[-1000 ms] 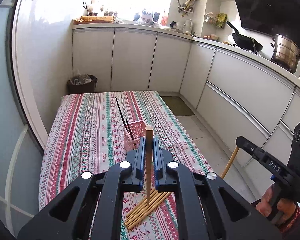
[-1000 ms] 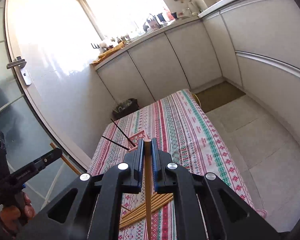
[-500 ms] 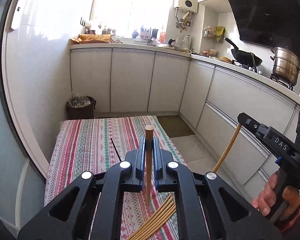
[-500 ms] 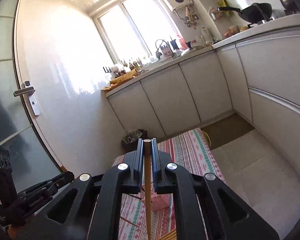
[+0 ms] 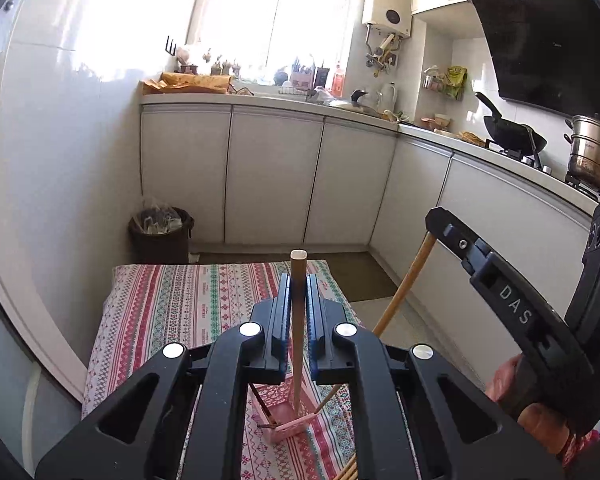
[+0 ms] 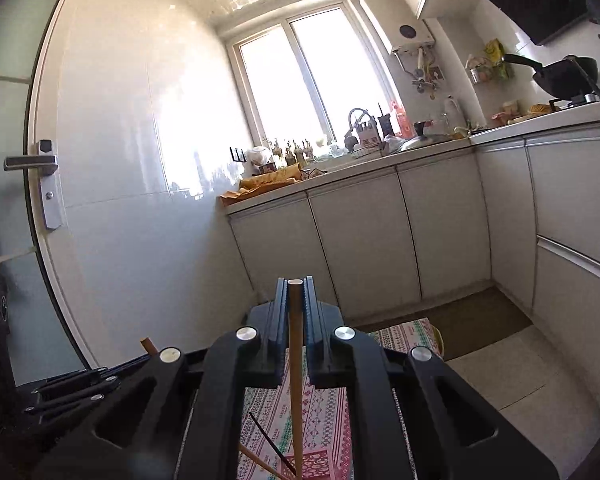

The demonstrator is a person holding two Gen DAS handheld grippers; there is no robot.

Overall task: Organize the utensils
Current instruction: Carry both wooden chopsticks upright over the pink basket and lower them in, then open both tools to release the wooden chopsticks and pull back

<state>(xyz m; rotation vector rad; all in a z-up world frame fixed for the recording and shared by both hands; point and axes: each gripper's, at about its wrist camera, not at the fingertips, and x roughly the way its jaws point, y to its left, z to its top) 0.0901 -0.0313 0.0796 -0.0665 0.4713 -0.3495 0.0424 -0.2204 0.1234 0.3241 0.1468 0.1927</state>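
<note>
The left hand-held gripper [image 5: 299, 280] pinches one wooden chopstick [image 5: 298, 332] upright over the pink holder [image 5: 286, 420] on the cloth-covered worktop [image 5: 172, 304]. The right hand-held gripper [image 6: 295, 300] pinches another chopstick [image 6: 295, 380].

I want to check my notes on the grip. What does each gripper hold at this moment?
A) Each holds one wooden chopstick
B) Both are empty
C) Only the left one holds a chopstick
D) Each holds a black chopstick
A: the left gripper is shut on an upright wooden chopstick, and the right gripper is shut on another wooden chopstick, each clamped between its jaws.
</note>
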